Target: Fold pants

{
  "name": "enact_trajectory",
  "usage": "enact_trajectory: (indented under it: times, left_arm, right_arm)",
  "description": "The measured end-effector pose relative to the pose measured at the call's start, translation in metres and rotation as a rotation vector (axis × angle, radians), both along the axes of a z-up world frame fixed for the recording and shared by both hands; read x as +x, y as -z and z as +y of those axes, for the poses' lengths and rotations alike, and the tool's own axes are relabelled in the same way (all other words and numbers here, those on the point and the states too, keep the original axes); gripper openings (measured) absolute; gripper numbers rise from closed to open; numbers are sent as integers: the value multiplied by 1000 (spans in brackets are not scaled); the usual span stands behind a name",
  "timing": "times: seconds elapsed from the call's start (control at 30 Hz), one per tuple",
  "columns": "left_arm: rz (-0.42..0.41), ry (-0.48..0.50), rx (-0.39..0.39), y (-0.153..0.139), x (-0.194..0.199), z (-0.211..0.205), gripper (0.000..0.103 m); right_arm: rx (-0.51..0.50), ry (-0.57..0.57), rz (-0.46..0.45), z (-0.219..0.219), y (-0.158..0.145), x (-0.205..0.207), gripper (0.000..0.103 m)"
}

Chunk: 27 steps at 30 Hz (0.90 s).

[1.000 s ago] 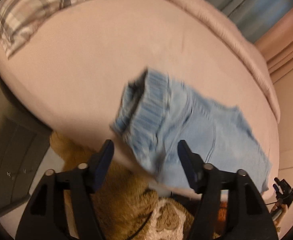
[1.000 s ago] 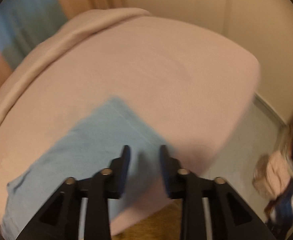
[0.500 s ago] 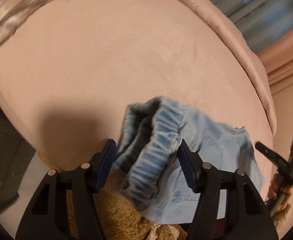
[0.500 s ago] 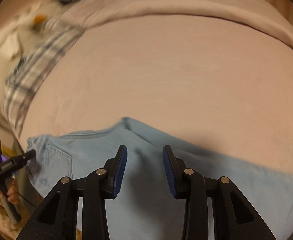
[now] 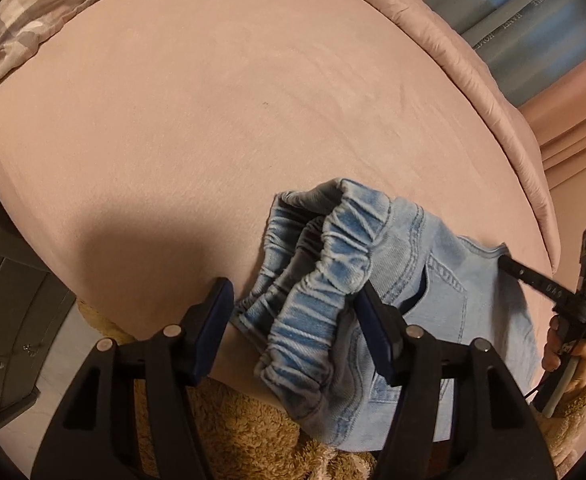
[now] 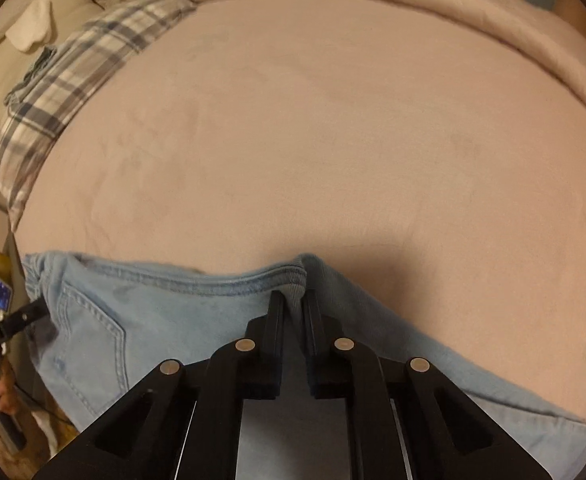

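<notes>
A plaid pillow [image 5: 57, 4] is lying at the far left of the pink bed [image 5: 213, 120]. Below it, the left gripper [image 5: 293, 320] is hovering at the bed's near edge with its jaws standing apart, and the bunched elastic waistband [image 5: 333, 264] of the light blue denim pants [image 5: 433, 280] is sitting between them; whether the pads are pressing on the fabric cannot be told. The pants are spreading rightward along the near edge of the bed, above a tan fuzzy rug [image 5: 237, 432]. Further right, the right gripper [image 6: 293, 300] is clenching a seamed fold of the pants, its jaws having just been closing on the denim. A hand [image 5: 565, 352] is holding it at the far right
</notes>
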<state>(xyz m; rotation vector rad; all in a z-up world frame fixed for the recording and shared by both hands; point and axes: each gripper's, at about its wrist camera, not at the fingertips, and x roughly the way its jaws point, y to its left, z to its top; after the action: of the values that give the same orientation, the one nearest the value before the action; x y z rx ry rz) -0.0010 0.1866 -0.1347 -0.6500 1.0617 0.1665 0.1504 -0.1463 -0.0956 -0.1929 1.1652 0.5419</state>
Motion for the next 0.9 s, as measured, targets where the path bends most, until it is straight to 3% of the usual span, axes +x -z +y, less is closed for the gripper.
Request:
enact_trajectory:
  times: [0.1,0.27,0.43,0.5,0.63,0.77,0.8,0.83,0.9]
  left_arm:
    - [3,3,8,-1,1,-1,63]
    - [3,1,13,-2,1,1,65]
    - [4,-11,33,-14,0,-4,65]
    - [-26,-21,47,-28,-3,-11,63]
    - [-157,-34,129,-71,-19,-28,69]
    - [-209,53,103,-84,-21,-53,67]
    - [-207,74,95,-82,-19,-58,66]
    - [-193,105,83,-76,-16,-67,57]
    - [-168,146,61,-63,-10,-80,41]
  right_arm:
    - [40,43,-6,-9,-9,3,8]
    - [-23,56,-2,1,22,14,7]
    - [-34,66,-26,-1,21,14,7]
    - [-43,69,-39,-2,21,14,7]
    - [-23,84,-39,8,25,16,8]
    - [-13,105,-42,8,26,15,18]
    - [-11,112,-49,12,26,14,18]
    - [-4,123,-60,16,25,13,19]
    - [-1,161,-123,12,14,6,36]
